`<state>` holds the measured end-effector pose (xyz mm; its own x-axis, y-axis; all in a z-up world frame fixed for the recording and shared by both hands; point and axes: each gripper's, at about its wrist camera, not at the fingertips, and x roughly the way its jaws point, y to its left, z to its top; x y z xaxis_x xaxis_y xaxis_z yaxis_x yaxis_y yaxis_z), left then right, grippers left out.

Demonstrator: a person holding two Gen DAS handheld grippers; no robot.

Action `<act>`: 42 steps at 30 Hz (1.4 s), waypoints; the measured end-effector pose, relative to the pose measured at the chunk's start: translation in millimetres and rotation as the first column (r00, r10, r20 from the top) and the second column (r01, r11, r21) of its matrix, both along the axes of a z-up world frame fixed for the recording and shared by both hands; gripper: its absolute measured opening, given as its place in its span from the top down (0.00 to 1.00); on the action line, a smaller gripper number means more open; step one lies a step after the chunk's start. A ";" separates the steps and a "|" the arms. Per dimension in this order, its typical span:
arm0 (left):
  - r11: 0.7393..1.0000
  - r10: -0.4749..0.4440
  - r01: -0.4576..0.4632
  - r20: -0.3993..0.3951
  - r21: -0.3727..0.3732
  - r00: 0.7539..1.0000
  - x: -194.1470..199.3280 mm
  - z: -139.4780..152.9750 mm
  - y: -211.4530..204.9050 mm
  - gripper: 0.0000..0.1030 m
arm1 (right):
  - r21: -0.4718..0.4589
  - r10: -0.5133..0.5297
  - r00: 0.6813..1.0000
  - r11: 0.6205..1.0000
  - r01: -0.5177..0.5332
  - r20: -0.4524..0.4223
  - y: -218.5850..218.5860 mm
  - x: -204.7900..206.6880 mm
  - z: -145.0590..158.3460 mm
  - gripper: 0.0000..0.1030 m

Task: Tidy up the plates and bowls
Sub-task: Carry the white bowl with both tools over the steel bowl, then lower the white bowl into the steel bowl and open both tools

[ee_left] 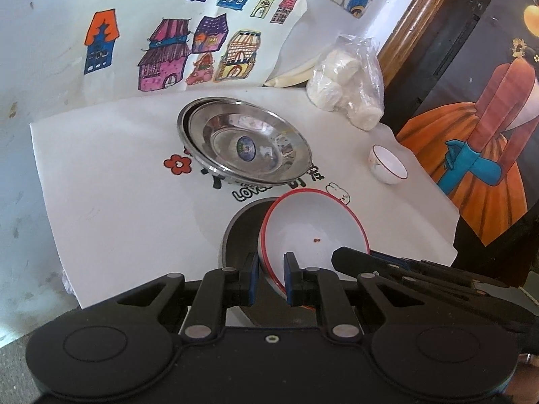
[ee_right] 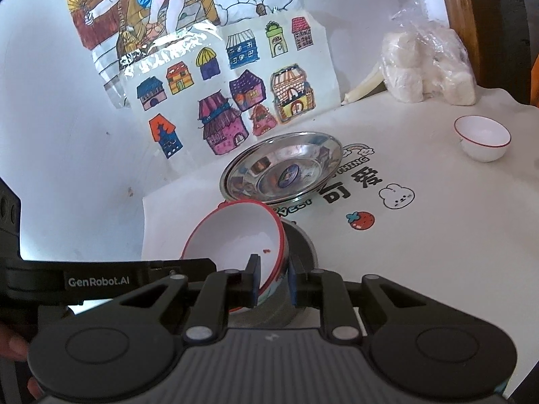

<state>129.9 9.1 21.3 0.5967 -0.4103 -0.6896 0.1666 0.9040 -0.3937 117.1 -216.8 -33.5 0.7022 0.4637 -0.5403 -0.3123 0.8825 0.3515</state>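
A white bowl with a red rim (ee_left: 313, 229) (ee_right: 232, 235) hangs tilted, its lower side inside a grey metal bowl (ee_left: 241, 232) (ee_right: 301, 245) on the printed mat. My left gripper (ee_left: 271, 264) is shut on the white bowl's near rim. My right gripper (ee_right: 273, 271) is shut on the rim's opposite side. In the left wrist view, the right gripper (ee_left: 353, 257) reaches in from the right. Beyond them lie stacked steel plates (ee_left: 242, 144) (ee_right: 283, 168). A small white bowl with a red rim (ee_left: 389, 165) (ee_right: 481, 138) stands alone to the right.
A clear bag of white buns (ee_left: 347, 91) (ee_right: 427, 70) sits at the back right by a wooden frame (ee_left: 411, 27). Children's drawings (ee_left: 188, 50) cover the wall behind. The white mat (ee_left: 118, 202) ends at the left and near edges.
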 end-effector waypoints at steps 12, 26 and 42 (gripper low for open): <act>1.000 0.019 -0.019 -0.023 0.007 1.000 -1.7 -3.9 -1.0 0.83 | -0.025 0.007 0.999 1.000 -0.008 -0.032 5.3 4.3 -4.5 0.79; 1.000 0.026 -0.026 -0.026 0.003 0.999 -1.8 -4.3 -0.2 0.82 | -0.014 0.014 0.999 1.000 -0.014 -0.043 4.8 6.7 -7.0 0.76; 0.999 0.032 -0.032 -0.035 -0.014 0.999 -1.2 -4.8 1.0 0.80 | 0.005 0.016 0.999 1.000 -0.016 -0.037 2.9 5.6 -7.9 0.74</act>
